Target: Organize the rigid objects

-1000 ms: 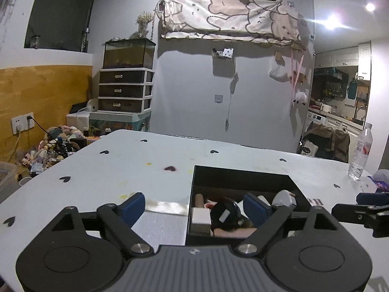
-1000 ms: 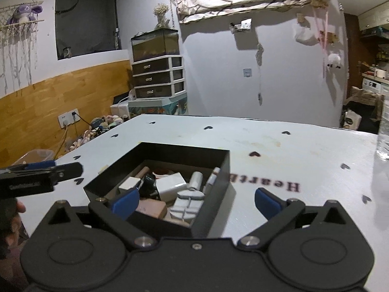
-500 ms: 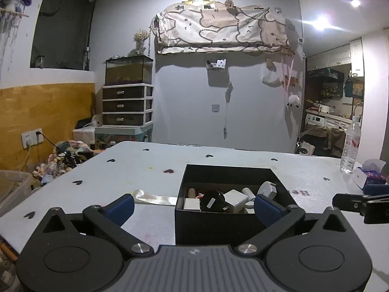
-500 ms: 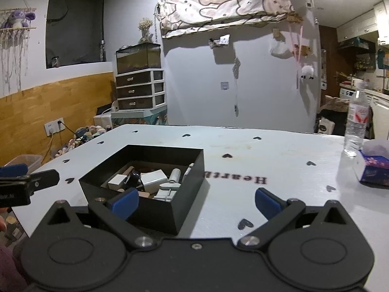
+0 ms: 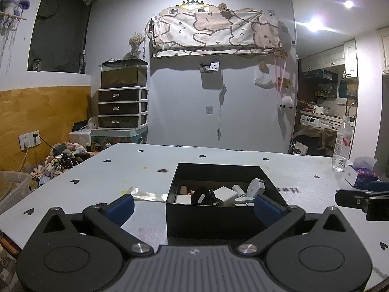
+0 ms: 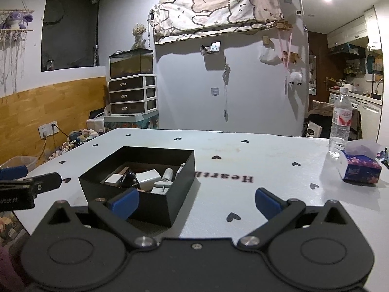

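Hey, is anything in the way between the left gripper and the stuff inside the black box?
Only the black box's own near wall. The left gripper hangs in front of it, jaws wide open and holding nothing, so the white charger and the other items must be reached from above, over the rim. Nothing else visible on the table blocks the way.

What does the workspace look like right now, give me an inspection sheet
Surface: white table with black heart prints and lettering.
Job's things: black box holding small items, among them a white adapter and a black round piece.
Clutter: water bottle, tissue box.
Grippers: left gripper and right gripper both open, empty.
Cables: cord plugged into wall socket.
Surroundings: drawer unit with tank on top.
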### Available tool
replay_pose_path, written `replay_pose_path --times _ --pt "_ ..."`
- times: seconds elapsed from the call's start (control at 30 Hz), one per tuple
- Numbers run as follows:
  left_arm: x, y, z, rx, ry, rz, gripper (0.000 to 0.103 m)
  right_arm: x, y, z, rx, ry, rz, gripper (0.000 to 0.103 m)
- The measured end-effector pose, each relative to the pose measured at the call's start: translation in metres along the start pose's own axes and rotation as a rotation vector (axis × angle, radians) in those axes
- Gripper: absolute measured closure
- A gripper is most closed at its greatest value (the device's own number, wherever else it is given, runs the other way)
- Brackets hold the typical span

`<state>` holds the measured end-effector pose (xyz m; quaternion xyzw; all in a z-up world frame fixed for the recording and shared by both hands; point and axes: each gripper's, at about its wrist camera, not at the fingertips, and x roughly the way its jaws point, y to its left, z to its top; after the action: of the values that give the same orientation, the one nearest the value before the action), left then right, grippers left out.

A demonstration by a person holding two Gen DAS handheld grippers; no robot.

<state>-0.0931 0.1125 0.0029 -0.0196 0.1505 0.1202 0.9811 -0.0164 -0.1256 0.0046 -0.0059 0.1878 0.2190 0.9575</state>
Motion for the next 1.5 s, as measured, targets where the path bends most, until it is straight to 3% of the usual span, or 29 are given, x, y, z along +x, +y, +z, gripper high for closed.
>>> replay_pose_path --times 1.5 --pt "-0.0031 -0.0045 -0.0020 0.019 0.013 0.008 0.000 -0.0030 -0.0020 -0.0025 0.007 0.011 -0.024 0.000"
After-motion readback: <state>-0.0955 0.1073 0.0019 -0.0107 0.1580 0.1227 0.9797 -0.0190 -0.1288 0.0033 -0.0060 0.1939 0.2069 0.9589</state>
